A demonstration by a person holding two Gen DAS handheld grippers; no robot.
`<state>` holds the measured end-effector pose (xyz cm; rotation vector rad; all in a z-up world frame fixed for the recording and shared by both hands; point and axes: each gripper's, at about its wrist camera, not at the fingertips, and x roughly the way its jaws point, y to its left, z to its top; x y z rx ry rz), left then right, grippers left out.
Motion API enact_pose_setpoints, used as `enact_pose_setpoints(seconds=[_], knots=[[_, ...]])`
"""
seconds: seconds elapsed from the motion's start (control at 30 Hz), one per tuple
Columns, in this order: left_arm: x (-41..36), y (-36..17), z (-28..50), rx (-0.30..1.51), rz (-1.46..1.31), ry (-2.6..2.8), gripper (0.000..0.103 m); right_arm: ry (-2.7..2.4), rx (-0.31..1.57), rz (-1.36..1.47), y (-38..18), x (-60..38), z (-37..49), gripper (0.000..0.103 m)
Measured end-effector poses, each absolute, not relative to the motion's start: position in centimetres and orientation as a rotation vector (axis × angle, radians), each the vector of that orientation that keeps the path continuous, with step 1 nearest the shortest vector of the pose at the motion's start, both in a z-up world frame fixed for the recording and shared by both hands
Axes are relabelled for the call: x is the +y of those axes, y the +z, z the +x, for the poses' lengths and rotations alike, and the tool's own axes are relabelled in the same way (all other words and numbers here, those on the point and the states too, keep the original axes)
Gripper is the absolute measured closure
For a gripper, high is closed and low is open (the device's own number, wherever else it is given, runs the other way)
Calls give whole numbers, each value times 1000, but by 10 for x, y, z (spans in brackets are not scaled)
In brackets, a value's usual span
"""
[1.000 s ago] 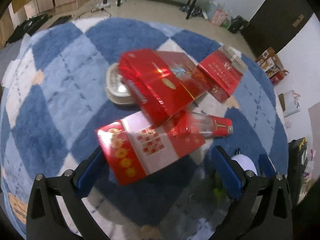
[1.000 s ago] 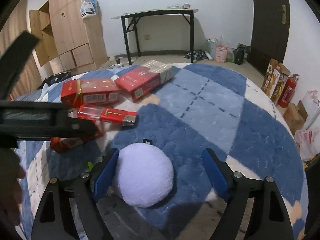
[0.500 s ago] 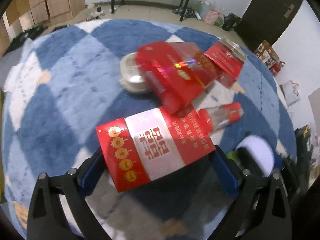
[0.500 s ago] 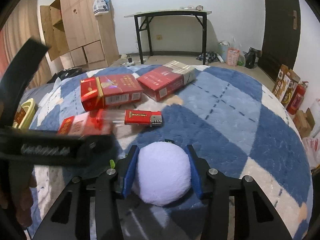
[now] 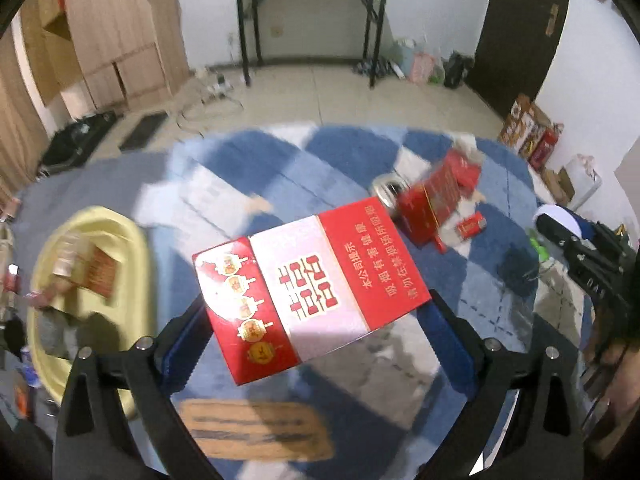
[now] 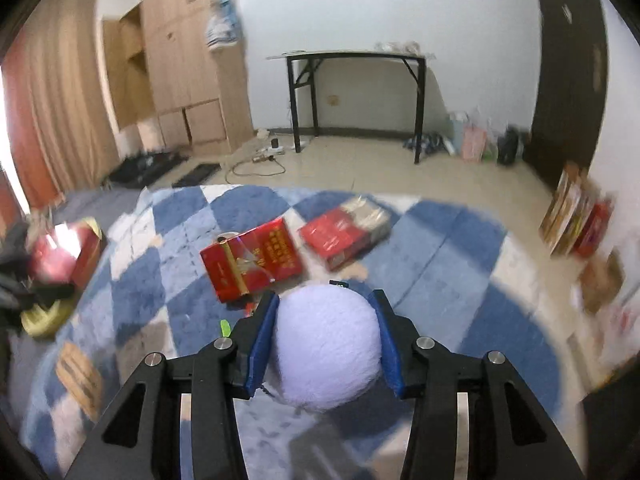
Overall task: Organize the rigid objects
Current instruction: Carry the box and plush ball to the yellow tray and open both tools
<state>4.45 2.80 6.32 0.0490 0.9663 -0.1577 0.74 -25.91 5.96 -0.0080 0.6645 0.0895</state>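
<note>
My left gripper (image 5: 316,308) is shut on a wide red-and-white carton (image 5: 312,288), holding it tilted in the air above the blue-and-white rug (image 5: 240,168). Low on the left stands a yellow basket (image 5: 100,216) with a few boxes inside. My right gripper (image 6: 325,300) is shut on a white plush ball (image 6: 326,344), both blue pads pressed into its sides, lifted off the rug. Beyond it lie a red box (image 6: 252,260) and a second red box (image 6: 344,232). In the left wrist view a red lighter (image 5: 472,226) and a round tin (image 5: 386,192) lie beside those boxes.
A black table (image 6: 356,56) stands at the back wall and a wooden cabinet (image 6: 188,60) at the left. Cables lie on the floor (image 6: 256,164). Stacked cartons (image 6: 572,208) line the right wall by a dark door (image 5: 516,32). A tan rug patch (image 5: 256,428) is below my left gripper.
The left gripper lifted the red-and-white carton off the rug and swung left towards the yellow basket. The right gripper's jaws closed on the white ball and raised it.
</note>
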Motion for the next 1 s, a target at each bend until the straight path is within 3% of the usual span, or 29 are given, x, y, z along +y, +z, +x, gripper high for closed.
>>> enact_pose_setpoints(seconds=[0.17,0.3,0.5,1.0], knots=[[64,110,21,902,-32,-128,5,77,698,198,95,-301,-10,57],[82,131,-3,811,-57,-106,5,9,628,188,110,-320,-40,57],[87,107,5,745,-67,-64,5,-7,588,357,91,-339,-60,57],[97,78,31,747,-90,-45,5,0,607,276,70,-320,-17,57]])
